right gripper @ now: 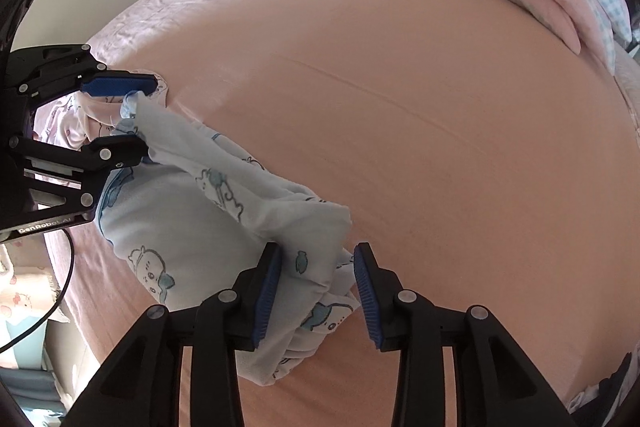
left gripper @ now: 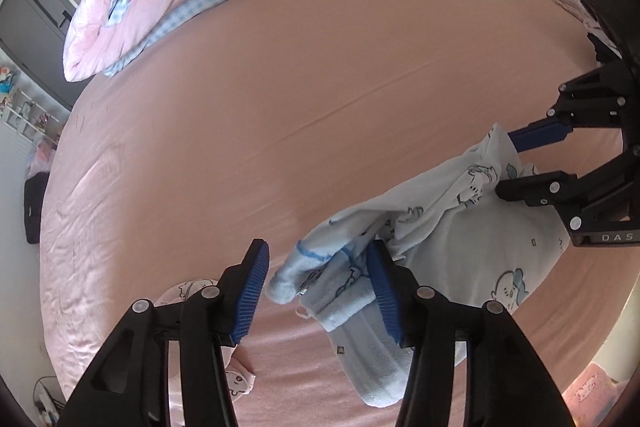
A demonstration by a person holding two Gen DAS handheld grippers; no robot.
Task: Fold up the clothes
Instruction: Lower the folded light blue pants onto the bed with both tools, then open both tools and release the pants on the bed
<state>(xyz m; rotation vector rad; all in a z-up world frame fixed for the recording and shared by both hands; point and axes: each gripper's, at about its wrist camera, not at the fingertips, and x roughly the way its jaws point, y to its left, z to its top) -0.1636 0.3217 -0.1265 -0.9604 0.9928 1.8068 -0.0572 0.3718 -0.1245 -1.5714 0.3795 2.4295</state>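
Garment (right gripper: 188, 227) pale blue, perhaps cartoon-printed, bunched.

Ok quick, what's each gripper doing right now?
Left gripper: open, light blue garment between its pads, not clamped.
Right gripper: open, same garment between its pads.

Two readable markings, both on gripper bodies. Left wrist view: white letters "DAS" on the black base of the right gripper (left gripper: 502, 165), at the frame's right edge; the word is cut off there, rest not visible. Right wrist view: white "GenRobot.AI" along the lower edge of the left gripper (right gripper: 146, 115) body, at far left. Cartoon prints on the clothes carry no legible text. Nothing else readable.
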